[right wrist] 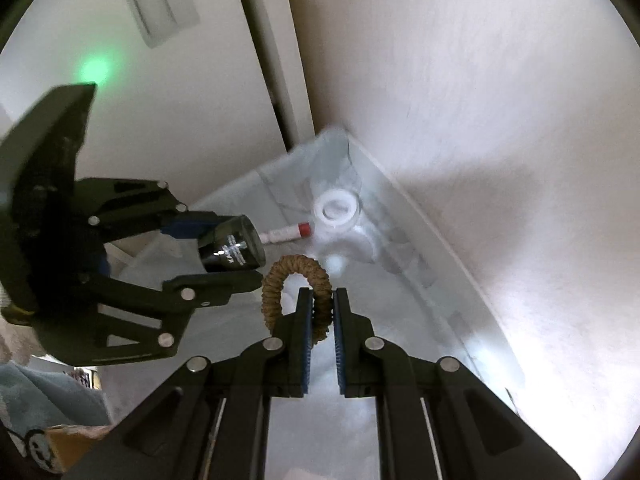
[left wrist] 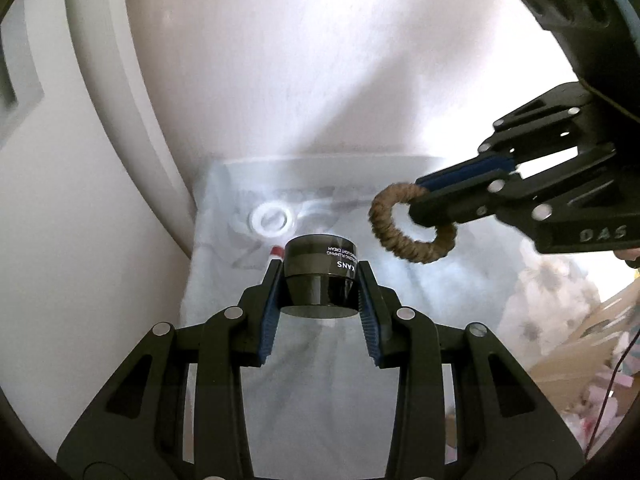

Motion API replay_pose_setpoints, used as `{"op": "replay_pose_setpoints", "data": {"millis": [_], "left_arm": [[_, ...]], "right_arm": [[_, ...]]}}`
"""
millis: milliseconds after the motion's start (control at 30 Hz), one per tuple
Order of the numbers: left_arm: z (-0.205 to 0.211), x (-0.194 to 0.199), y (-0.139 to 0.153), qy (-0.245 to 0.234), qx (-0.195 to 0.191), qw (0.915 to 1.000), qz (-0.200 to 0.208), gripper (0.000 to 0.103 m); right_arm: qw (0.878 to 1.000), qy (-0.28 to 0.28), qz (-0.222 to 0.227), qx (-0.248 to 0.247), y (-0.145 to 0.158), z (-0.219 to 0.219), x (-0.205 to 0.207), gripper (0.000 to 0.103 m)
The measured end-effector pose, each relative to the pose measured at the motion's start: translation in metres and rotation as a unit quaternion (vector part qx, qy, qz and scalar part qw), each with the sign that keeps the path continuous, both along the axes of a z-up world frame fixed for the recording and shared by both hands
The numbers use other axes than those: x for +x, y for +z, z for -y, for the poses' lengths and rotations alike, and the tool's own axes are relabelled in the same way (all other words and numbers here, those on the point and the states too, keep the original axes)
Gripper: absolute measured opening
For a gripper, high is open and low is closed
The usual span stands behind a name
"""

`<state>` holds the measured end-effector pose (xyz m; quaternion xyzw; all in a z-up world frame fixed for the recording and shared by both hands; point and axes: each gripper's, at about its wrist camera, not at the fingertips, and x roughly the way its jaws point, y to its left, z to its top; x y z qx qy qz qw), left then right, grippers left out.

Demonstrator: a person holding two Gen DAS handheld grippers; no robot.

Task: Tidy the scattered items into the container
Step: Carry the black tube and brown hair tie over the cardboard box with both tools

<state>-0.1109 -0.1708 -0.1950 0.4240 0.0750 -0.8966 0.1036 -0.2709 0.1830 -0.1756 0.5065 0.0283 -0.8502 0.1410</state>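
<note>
My left tongs (left wrist: 320, 280) are clamped on a black cream jar (left wrist: 322, 276), pinched at its sides and held above the clear plastic container (right wrist: 420, 280). My right tongs (right wrist: 322, 316) are closed tight on a brown braided ring (right wrist: 296, 292), which loops up past the tips, just right of the jar. In the container's far corner lie a white roll of tape (right wrist: 336, 209) and, just left of it, a small white tube with a red cap (right wrist: 286, 233).
</note>
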Motion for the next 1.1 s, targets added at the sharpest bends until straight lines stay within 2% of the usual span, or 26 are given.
{"op": "replay_pose_setpoints", "data": {"millis": [100,267,533,633,733,833,967,1100], "left_arm": [[0.028,-0.006,0.024,-0.001,-0.020,0.9998,-0.009,0.033],[0.005,0.006,0.061,-0.002,-0.054,0.9983,-0.021,0.033],[-0.051,0.044,0.112,-0.021,-0.088,0.9943,-0.055,0.033],[-0.088,0.087,0.143,-0.032,-0.089,0.9934,-0.064,0.033],[-0.127,0.132,0.155,-0.040,-0.090,0.9929,-0.067,0.033],[-0.148,0.144,0.143,-0.048,-0.087,0.9929,-0.065,0.033],[-0.177,0.134,0.113,-0.059,-0.086,0.9932,-0.051,0.033],[-0.200,0.142,0.102,-0.064,-0.077,0.9944,-0.034,0.033]], "right_arm": [[1.000,-0.009,-0.021,0.005,0.026,0.006,-0.001,0.009],[0.998,-0.021,-0.061,0.011,0.067,0.011,0.053,0.009],[0.993,-0.034,-0.112,0.022,0.108,0.029,0.132,0.009],[0.991,-0.039,-0.123,0.026,0.120,0.037,0.171,0.009],[0.990,-0.046,-0.128,0.027,0.116,0.047,0.205,0.009],[0.990,-0.052,-0.127,0.025,0.112,0.054,0.241,0.009],[0.991,-0.066,-0.119,0.013,0.103,0.059,0.281,0.009],[0.991,-0.082,-0.108,-0.003,0.089,0.061,0.308,0.009]]}}
